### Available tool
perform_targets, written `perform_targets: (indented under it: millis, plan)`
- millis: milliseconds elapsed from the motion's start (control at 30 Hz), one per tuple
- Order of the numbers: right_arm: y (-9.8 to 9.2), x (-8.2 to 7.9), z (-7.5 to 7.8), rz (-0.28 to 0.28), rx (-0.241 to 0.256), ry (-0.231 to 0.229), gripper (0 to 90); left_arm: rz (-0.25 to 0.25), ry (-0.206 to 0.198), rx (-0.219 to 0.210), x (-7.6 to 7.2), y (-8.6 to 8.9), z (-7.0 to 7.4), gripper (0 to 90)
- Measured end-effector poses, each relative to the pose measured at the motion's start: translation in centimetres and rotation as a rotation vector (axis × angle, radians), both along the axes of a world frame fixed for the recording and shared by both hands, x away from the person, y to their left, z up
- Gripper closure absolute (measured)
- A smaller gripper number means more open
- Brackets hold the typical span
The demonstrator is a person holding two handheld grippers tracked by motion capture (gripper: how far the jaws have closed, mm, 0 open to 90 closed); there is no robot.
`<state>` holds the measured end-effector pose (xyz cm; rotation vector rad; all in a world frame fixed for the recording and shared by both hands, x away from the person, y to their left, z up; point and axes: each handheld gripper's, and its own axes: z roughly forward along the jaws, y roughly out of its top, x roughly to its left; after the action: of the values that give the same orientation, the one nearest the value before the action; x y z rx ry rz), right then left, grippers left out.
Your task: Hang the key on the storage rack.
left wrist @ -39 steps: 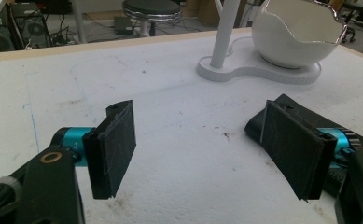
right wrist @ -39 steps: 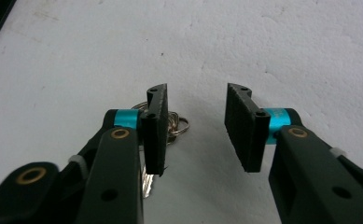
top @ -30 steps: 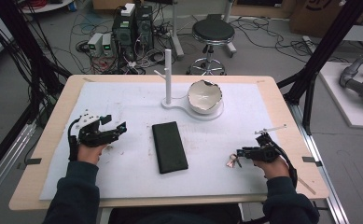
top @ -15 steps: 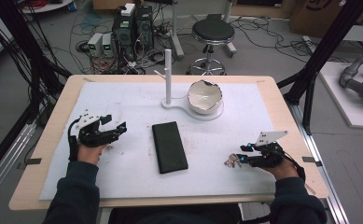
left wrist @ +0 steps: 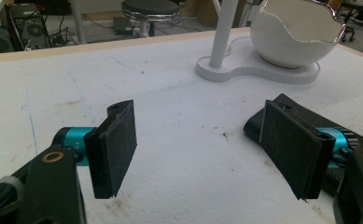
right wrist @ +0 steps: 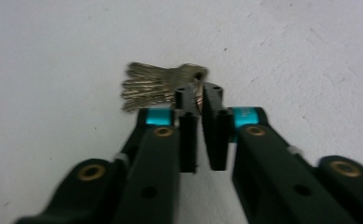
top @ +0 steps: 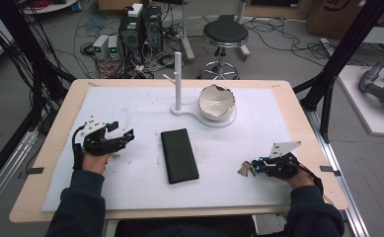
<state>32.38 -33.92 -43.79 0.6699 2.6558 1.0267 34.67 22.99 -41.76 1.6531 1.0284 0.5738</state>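
Right gripper (top: 255, 167) turned flatter since before — fingers pinching keys (right wrist: 163, 86)

- One bunch of keys (right wrist: 163, 86) lies on the table; about four keys fan out from it, though blur makes the exact number hard to tell.
- One black phone (top: 179, 155) lies flat on the mat.
- One white bowl (top: 217, 101) with a jagged, broken rim.
- One white stand (top: 177, 81) with a single upright post and one short side peg.
- One white mat (top: 140, 182) on one wooden table (top: 56, 131).
- Two grippers: the left gripper (top: 123, 139) and the right gripper (top: 250, 168).
- One round stool (top: 224, 33) on the floor beyond the table.
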Motion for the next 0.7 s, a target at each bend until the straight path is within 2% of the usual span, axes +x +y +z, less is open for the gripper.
perform_targets:
  millis: [33,100,167,200,267,333,367,400,467,533,567,600,667,700]
  plan:
    - [-0.23,0.07,0.12,-0.010,0.020,0.009,90.0,-0.002,-0.001,0.000,-0.01,-0.03,0.01,27.1]
    - [-0.32,0.15,0.12,-0.016,0.031,0.002,90.0,0.002,-0.001,-0.001,-0.01,-0.03,-0.01,27.1]
    - [-0.29,0.13,0.12,-0.015,0.047,0.016,90.0,0.000,0.001,0.002,0.02,0.01,-0.01,27.1]
    - [-0.29,0.24,0.20,-0.027,0.074,0.016,90.0,0.001,0.000,0.001,0.03,0.00,-0.02,27.1]
    - [-0.25,0.26,0.28,-0.040,0.087,0.014,90.0,0.002,0.000,0.000,0.01,-0.02,-0.01,27.1]
    - [-0.19,0.29,0.23,-0.042,0.082,0.008,83.3,0.003,0.000,0.000,-0.01,-0.03,0.00,27.1]
    - [-0.19,0.29,0.23,-0.042,0.082,0.008,83.3,0.002,0.000,0.001,-0.03,-0.01,0.02,27.1]
    - [-0.09,0.23,0.22,-0.030,0.080,0.005,75.4,0.002,0.000,0.002,-0.02,0.02,0.02,27.1]
    - [0.19,0.10,0.20,-0.020,0.071,-0.003,74.9,0.001,0.001,0.000,0.02,0.03,-0.01,27.1]
    - [0.35,0.21,0.10,-0.022,0.057,-0.012,75.7,-0.001,0.000,0.001,0.05,0.02,-0.04,27.1]
    - [0.49,0.36,-0.04,-0.023,0.045,-0.014,79.9,-0.002,0.002,0.001,0.05,-0.01,-0.05,27.1]
    - [0.64,0.56,-0.24,-0.031,0.024,0.001,88.5,-0.002,0.002,0.001,0.04,-0.02,-0.04,27.2]
    - [0.60,0.62,-0.23,-0.041,0.025,0.002,88.8,-0.001,0.000,-0.001,0.01,0.00,-0.01,27.2]
    - [0.40,0.62,-0.02,-0.045,0.058,0.014,89.4,0.003,0.002,0.000,0.01,0.04,-0.01,27.2]
